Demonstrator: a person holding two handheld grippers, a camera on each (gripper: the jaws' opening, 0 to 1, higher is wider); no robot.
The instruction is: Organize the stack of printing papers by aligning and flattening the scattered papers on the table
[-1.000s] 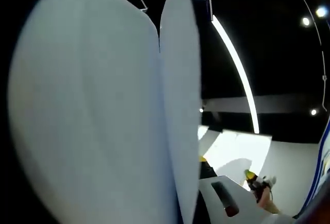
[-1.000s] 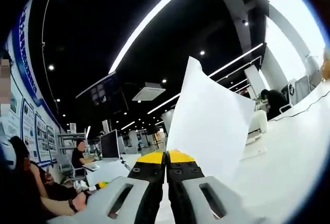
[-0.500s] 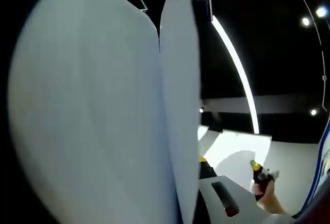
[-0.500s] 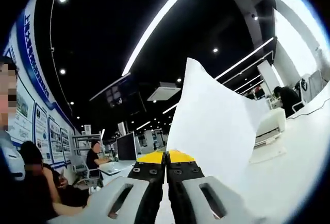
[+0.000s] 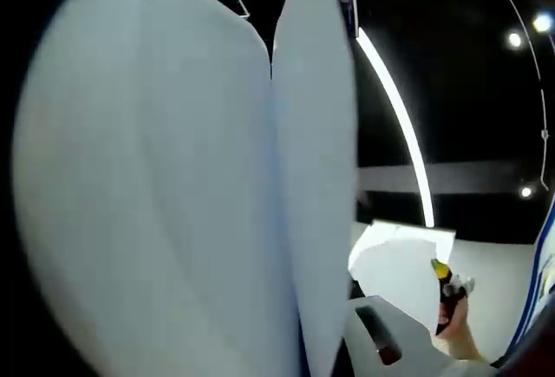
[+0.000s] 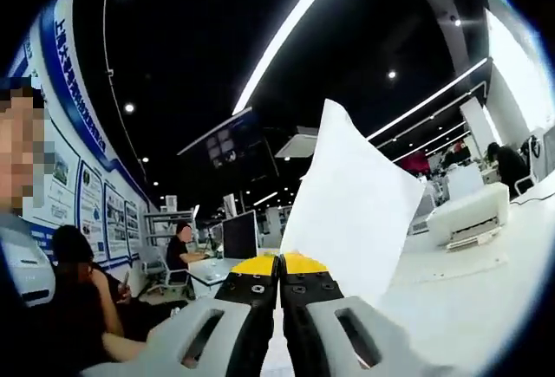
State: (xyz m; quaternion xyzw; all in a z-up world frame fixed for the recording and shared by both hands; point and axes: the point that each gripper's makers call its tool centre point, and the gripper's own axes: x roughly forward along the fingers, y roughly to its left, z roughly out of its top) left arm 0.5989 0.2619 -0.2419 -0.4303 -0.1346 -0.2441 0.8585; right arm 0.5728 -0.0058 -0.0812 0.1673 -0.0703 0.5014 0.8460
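Right gripper view shows your right gripper (image 6: 279,264) clenched on a light, floppy paper sheet (image 6: 355,212) (pinched by its lower edge); hold near edges, gently; left gripper's state I cannot tell.

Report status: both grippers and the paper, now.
Right gripper shut on white printing paper sheet, held up in the air. Left gripper shut on curved white paper sheets, close to its lens. Nothing in the way.

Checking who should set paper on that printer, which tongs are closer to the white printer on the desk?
Right, probably. The right tongs, shut on a paper sheet, have the printer ahead to their right. The left tongs hold paper sheets blocking their outlook.
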